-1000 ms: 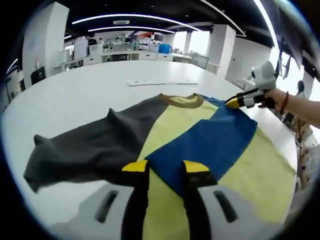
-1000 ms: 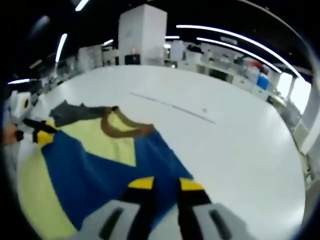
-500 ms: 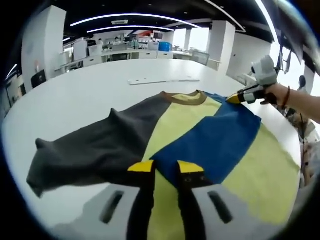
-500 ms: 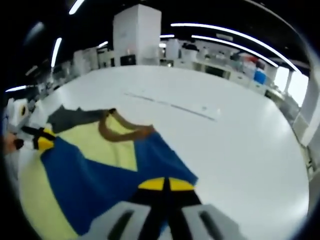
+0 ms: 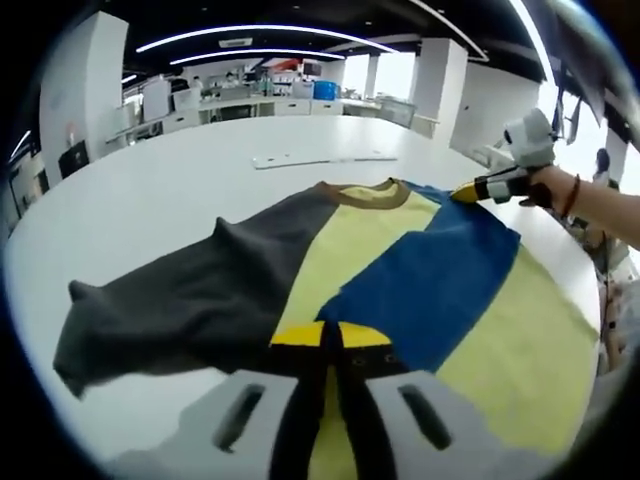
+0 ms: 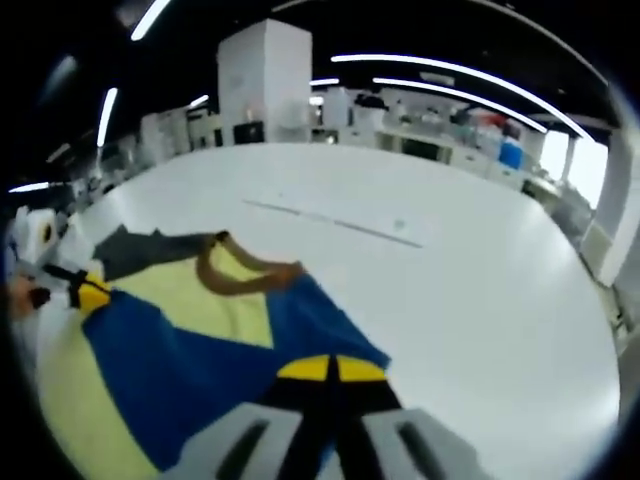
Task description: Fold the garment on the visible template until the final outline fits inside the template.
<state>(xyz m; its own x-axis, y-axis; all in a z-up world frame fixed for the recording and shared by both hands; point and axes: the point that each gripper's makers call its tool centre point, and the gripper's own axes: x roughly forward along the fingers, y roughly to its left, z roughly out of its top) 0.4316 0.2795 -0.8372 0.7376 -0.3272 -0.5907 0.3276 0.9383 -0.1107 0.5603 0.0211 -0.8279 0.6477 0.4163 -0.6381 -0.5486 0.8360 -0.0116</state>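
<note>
Shirt [image 5: 330,270] lies flat mid-desk [image 5: 150,190], blue sleeve [image 5: 430,280] folded across yellow front. Left gripper [image 5: 330,335] fingers pinched on sleeve's end; right gripper [image 6: 330,370] fingers pinched on blue shoulder edge. Risks: uneven lift skews fold; thin pinch slips; grey sleeve [image 5: 170,300] drags along.

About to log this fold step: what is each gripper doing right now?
Left gripper: shut on the blue flap of the shirt.
Right gripper: shut on the blue flap's other corner.
</note>
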